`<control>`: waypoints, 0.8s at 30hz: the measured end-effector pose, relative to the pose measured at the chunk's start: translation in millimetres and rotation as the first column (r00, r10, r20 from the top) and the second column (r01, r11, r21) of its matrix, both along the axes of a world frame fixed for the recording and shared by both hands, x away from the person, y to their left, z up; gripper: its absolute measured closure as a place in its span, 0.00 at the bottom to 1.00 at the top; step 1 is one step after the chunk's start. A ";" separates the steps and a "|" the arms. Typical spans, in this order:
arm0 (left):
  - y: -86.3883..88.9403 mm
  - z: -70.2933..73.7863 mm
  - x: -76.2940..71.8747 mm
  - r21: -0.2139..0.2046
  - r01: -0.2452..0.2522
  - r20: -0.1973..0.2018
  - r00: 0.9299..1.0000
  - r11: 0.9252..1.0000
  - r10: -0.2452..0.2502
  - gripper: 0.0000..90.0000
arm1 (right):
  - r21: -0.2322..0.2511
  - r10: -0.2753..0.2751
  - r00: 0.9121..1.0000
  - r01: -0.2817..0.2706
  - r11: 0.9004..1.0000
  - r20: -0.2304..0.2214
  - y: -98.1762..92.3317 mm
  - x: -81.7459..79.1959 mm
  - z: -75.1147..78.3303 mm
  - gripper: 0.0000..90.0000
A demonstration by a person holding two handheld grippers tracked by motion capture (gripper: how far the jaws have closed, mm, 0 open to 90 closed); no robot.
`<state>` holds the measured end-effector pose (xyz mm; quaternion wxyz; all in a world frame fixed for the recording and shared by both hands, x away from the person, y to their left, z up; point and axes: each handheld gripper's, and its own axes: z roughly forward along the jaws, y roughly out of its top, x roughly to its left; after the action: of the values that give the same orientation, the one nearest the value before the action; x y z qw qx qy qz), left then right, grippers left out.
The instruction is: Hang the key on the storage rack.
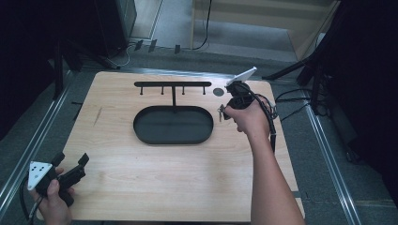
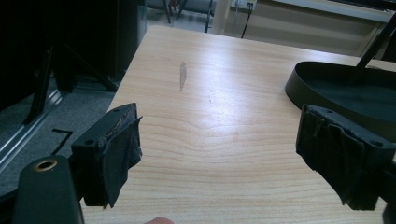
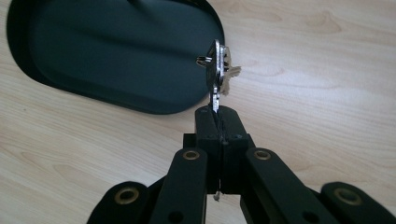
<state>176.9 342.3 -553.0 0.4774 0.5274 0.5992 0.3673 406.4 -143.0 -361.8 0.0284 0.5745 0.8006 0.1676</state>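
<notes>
The right gripper (image 3: 217, 122) is closed on a key (image 3: 215, 77), held just beside the black tray (image 1: 173, 124). No writing on the key is readable. The left gripper (image 2: 219, 154) stands open, well apart from the tray.

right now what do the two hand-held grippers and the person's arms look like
Both are black. The left hand-held gripper has two wide jaws with dark padded faces, a grey three-cornered plate with small holes on top, and a black cable trailing from it. The right hand-held gripper has flat black linkage bars with brass-coloured pivot rings, a pale plate on top and looped black cables. The forearms are bare, with no sleeves in sight.
</notes>
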 end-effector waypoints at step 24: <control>0.1 0.1 0.8 0.000 0.005 -0.002 1.000 1.000 -0.005 0.16 | -0.017 0.041 0.997 -0.040 0.999 0.058 48.3 10.2 44.6 0.99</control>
<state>177.7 342.3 -553.0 0.4778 0.5292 0.5983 0.3656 416.5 -94.7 -317.3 0.0528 0.5527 0.8124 0.1783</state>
